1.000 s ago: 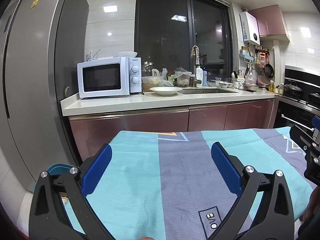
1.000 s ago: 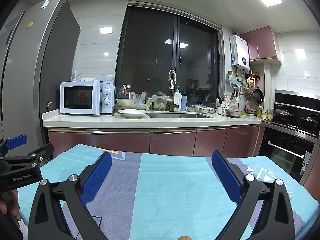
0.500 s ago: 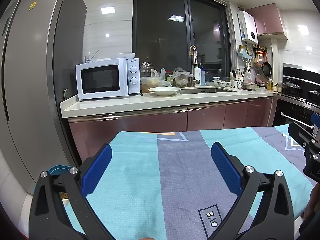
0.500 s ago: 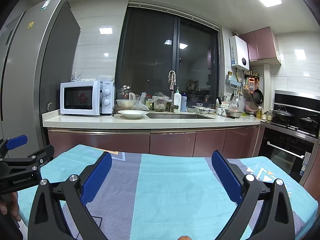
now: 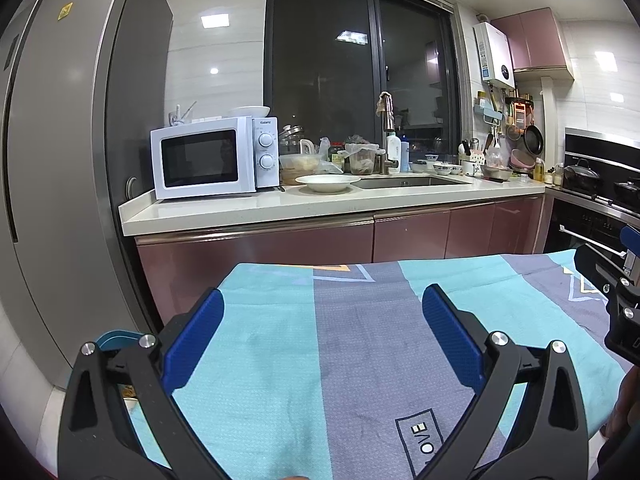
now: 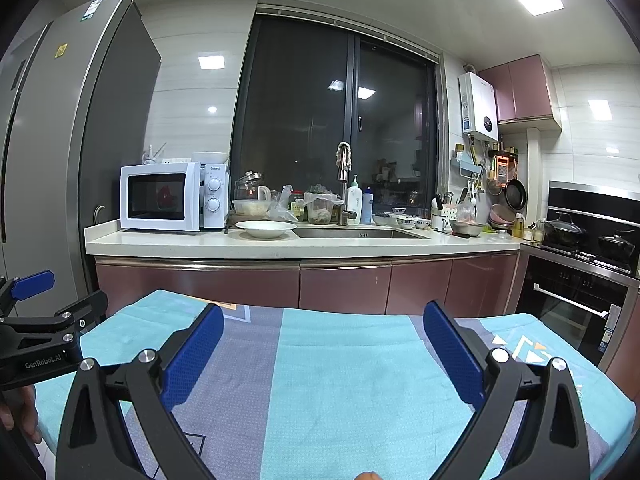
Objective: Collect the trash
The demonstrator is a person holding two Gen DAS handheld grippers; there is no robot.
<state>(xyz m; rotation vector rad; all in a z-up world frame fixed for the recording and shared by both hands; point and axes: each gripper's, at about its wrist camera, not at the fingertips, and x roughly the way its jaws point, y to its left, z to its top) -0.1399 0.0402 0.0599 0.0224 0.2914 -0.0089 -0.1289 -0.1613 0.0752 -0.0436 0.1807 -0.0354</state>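
Note:
I see no trash on the teal and grey cloth (image 5: 360,360) that covers the table; it also shows in the right wrist view (image 6: 340,380). My left gripper (image 5: 322,320) is open and empty above the cloth. My right gripper (image 6: 323,332) is open and empty above the cloth too. A teal bin rim (image 5: 116,338) with something orange inside shows low at the left, beside the table and behind the left finger. Each gripper shows at the edge of the other's view: the right gripper (image 5: 618,280), the left gripper (image 6: 44,312).
A kitchen counter (image 5: 320,208) runs behind the table with a white microwave (image 5: 212,158), a white plate (image 5: 328,182), a sink (image 5: 412,182) and several bottles and bowls. A grey fridge (image 5: 60,160) stands left. An oven and stove (image 6: 580,280) stand right.
The left wrist view has shifted slightly; the counter sits a little more to the left and lower. The right gripper has hardly moved. Both grippers stay open.

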